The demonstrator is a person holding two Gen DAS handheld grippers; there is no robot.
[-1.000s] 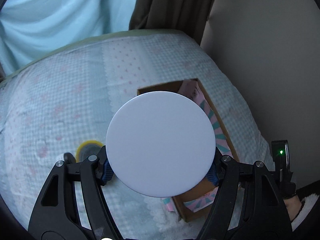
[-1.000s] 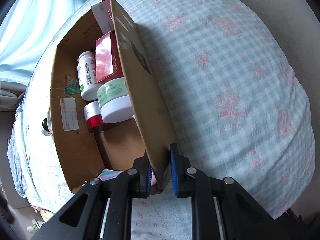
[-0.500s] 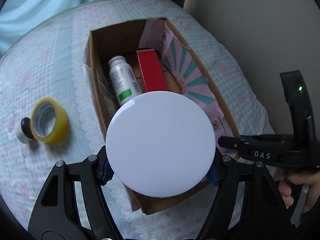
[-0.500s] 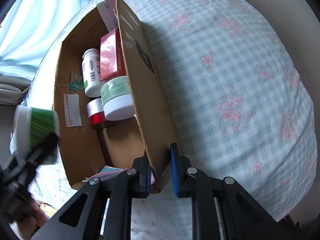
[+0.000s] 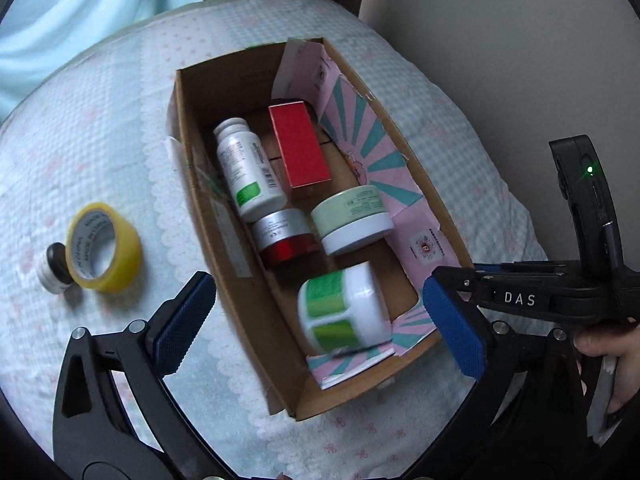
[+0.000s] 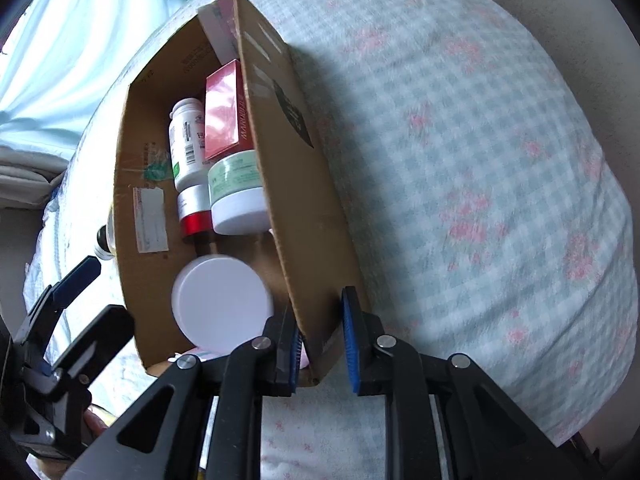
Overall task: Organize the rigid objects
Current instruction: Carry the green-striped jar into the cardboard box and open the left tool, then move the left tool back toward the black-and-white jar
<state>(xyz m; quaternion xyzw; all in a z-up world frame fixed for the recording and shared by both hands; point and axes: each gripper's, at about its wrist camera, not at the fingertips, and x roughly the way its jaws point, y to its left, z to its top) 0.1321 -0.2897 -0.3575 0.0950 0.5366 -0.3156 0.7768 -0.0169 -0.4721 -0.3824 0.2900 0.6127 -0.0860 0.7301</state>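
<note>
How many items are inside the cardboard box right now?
5: white bottle and red box at the far end, silver-red jar and pale green jar mid-box, green-striped jar nearest. Others may be hidden.

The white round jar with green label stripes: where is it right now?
In the left wrist view the white round jar with green label stripes lies inside the cardboard box at its near end, below the pale green jar.
</note>
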